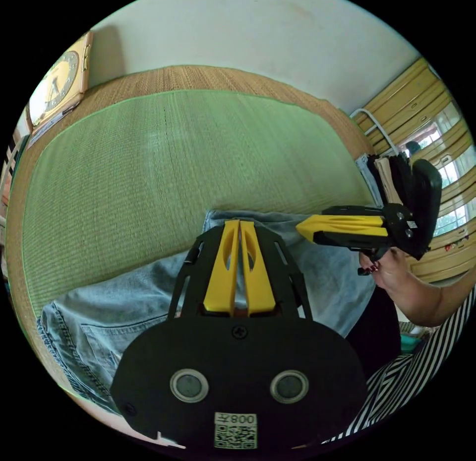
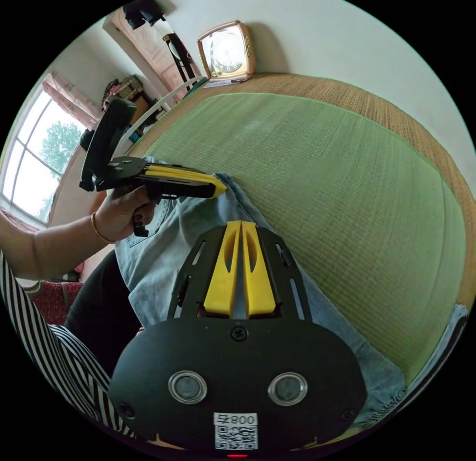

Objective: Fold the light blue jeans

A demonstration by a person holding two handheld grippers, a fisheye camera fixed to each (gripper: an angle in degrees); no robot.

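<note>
We see the jeans [image 1: 124,302] lying lengthwise along the mat's [image 1: 163,173] near edge; both grippers [image 1: 239,224] [image 2: 241,224] are closed, gripping nothing.

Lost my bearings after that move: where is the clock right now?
The clock leans against the white wall at the far end of the green mat, top centre in the right gripper view and at upper left in the left gripper view.

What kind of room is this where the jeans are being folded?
Most likely a bedroom or living room in a home. The light blue jeans lie on a green woven mat, a clock leans against the plain wall, and a curtained window stands to one side.
</note>
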